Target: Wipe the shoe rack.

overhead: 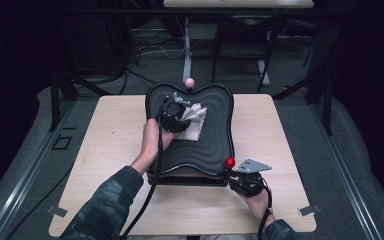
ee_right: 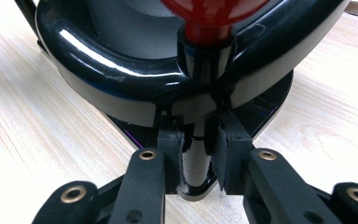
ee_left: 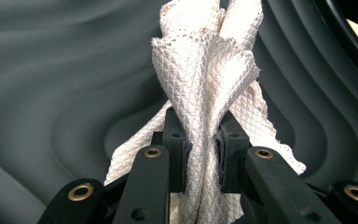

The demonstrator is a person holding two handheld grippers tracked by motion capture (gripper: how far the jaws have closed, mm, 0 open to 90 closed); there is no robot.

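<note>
A black rippled board [overhead: 215, 145] with a glossy rim lies in the middle of the wooden table. On it sits a crumpled white waffle-weave cloth [overhead: 194, 120]. My left gripper [overhead: 177, 119] is over the board's far left part and is shut on the cloth [ee_left: 205, 116], which bunches up between the pads. At the board's near right corner stands a black post with a red knob [overhead: 229, 162]. My right gripper [overhead: 240, 181] is shut on that post [ee_right: 196, 154], just below the knob [ee_right: 214, 14].
A pink knob [overhead: 189, 81] stands at the board's far edge. The light wooden table [overhead: 280, 130] has bare room left and right of the board. Beyond the table are grey floor, cables and dark frame legs.
</note>
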